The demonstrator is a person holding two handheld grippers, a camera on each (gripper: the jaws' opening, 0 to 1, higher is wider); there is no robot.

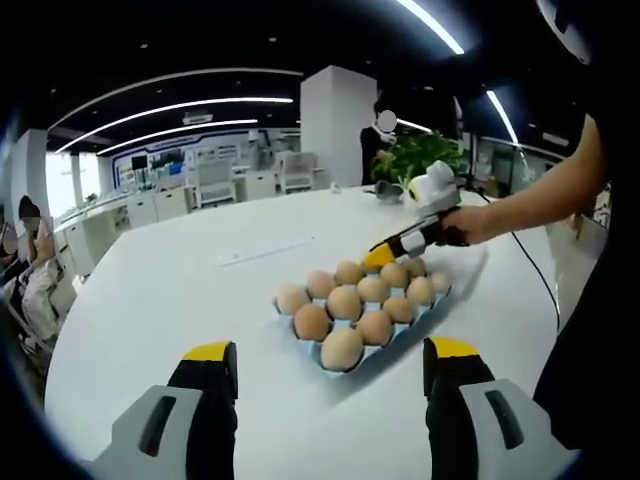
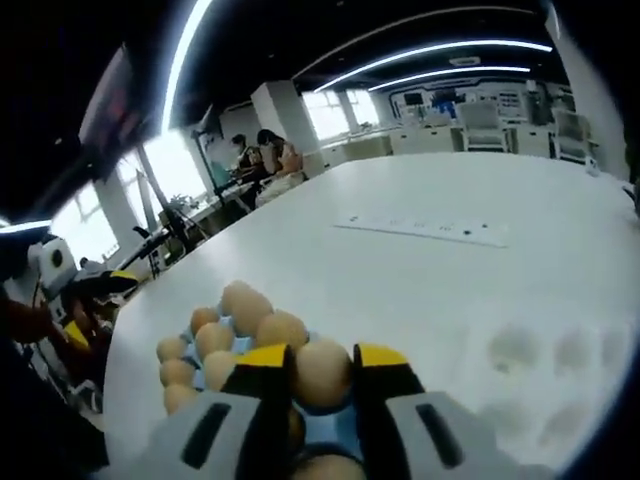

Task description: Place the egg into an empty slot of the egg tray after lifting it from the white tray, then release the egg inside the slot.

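Your right gripper (image 2: pixel 309 372) is pinching an egg (image 2: pixel 322 372) between its yellow-tipped jaws, right over the egg tray (image 2: pixel 330 425), so the lift looks done and the egg is at, or very nearly in, a slot. From the left gripper view you can see that same gripper (image 1: pixel 382 256) reaching down at the far corner of the tray (image 1: pixel 400 338), which is almost full of eggs. Whether the egg is fully seated I can't tell. What's left for you is to settle it and let go. Your left gripper (image 1: pixel 330 365) hangs spread wide and empty above the white table (image 1: pixel 170 290), short of the tray
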